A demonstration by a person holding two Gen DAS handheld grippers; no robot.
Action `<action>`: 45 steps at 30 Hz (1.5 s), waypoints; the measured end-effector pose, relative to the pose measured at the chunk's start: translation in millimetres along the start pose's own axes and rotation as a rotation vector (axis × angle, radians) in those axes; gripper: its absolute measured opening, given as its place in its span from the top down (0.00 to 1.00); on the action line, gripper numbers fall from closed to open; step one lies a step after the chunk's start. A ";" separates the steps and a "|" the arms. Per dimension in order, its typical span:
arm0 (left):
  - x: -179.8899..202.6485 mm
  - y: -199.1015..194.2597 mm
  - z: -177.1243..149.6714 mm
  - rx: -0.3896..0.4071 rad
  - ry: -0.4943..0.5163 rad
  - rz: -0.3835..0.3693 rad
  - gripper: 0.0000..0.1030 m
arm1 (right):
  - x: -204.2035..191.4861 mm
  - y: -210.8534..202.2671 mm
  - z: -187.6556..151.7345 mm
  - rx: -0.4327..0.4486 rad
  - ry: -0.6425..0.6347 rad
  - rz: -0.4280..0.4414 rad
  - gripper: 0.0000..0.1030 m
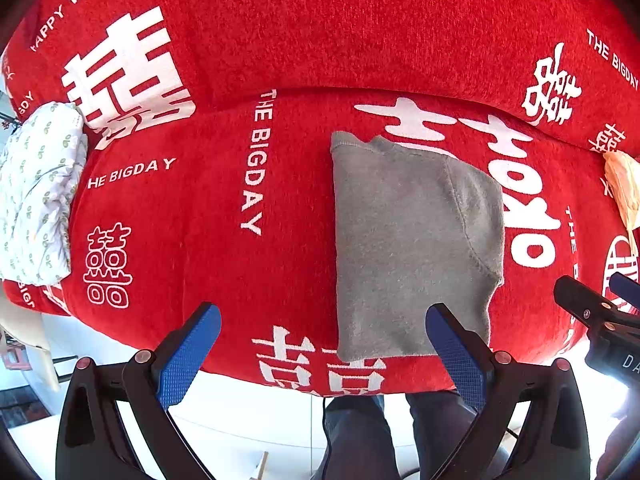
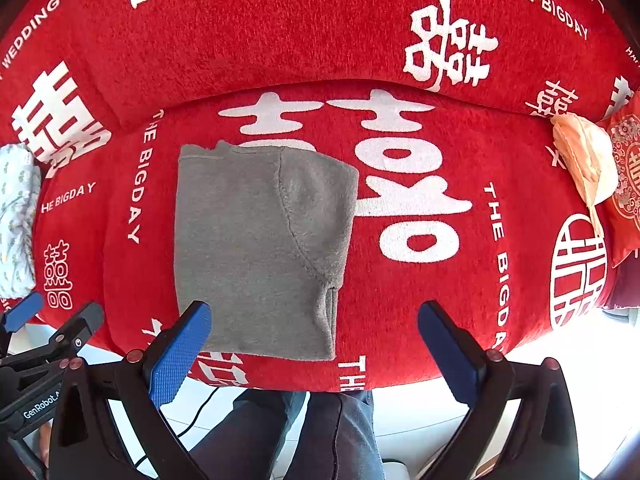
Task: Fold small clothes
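A small grey knit garment [image 1: 408, 236] [image 2: 260, 240] lies folded flat on the red sofa seat [image 1: 200, 220] [image 2: 460, 312], a sleeve seam curving across its right part. My left gripper [image 1: 324, 344] hovers open above the seat's front edge, its right blue pad over the garment's lower edge. My right gripper [image 2: 314, 340] is open too, its left pad over the garment's lower left corner. Neither holds anything. Each gripper shows at the edge of the other's view: the right gripper [image 1: 600, 300] and the left gripper [image 2: 52, 320].
The red cover printed with white characters also drapes the sofa backrest [image 1: 320, 32]. A white patterned cloth [image 1: 36, 196] lies at the seat's left end, a peach cloth [image 2: 584, 160] and a red cushion [image 2: 628, 184] at the right. A person's legs [image 2: 288, 432] stand on the white floor below.
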State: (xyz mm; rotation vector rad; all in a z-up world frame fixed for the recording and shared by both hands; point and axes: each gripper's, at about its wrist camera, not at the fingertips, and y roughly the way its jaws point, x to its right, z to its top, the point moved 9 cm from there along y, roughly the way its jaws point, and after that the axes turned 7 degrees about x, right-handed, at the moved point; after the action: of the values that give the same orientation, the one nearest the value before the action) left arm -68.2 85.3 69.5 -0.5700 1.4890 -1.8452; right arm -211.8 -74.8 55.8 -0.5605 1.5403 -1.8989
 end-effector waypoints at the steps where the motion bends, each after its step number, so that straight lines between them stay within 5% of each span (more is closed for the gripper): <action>1: 0.4 -0.1 -0.1 0.000 -0.001 0.001 0.00 | -0.2 -0.5 -0.4 0.001 0.000 -0.001 0.00; 45: -8.4 0.3 -1.7 0.028 -0.018 -0.002 0.00 | -12.4 -11.6 -7.2 0.030 0.009 -0.057 0.00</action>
State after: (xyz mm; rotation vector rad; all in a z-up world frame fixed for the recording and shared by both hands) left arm -63.7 92.6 69.5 -0.5735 1.4492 -1.8551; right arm -210.1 -59.7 66.2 -0.5893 1.5138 -1.9670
